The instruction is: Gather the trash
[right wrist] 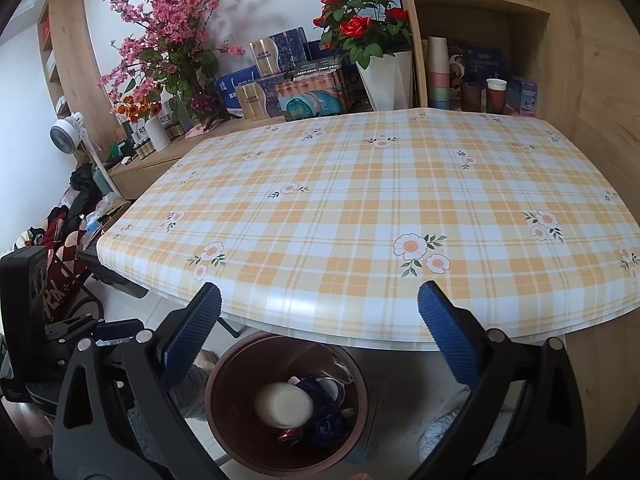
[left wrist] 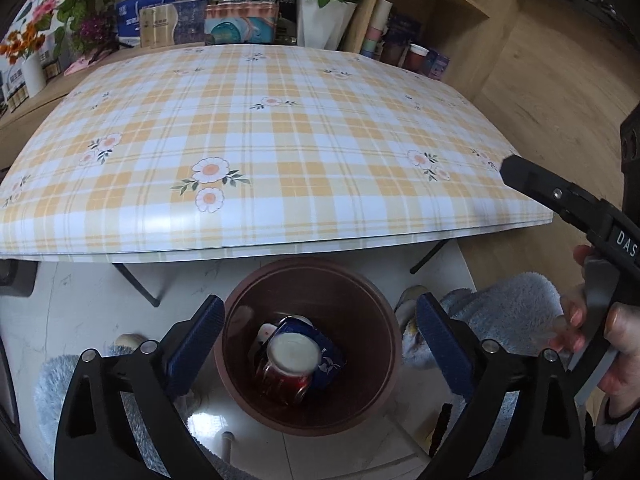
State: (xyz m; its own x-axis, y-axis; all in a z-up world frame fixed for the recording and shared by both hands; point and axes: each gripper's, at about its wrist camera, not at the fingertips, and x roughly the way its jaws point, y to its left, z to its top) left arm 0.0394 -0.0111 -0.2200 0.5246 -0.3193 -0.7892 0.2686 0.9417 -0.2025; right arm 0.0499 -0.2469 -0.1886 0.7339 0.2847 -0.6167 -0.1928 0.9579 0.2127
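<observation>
Both grippers empty, trash sitting in the bin

My left gripper (left wrist: 320, 344) and right gripper (right wrist: 320, 328) are both spread wide with nothing between the pads. They hang over the brown bin (left wrist: 376, 408) on the floor by the checked table (left wrist: 280, 140); inside lie a red can (left wrist: 286, 380) and a blue wrapper (left wrist: 328, 364).

Brown bin (left wrist: 384, 380), perhaps red can (left wrist: 286, 382)
</observation>
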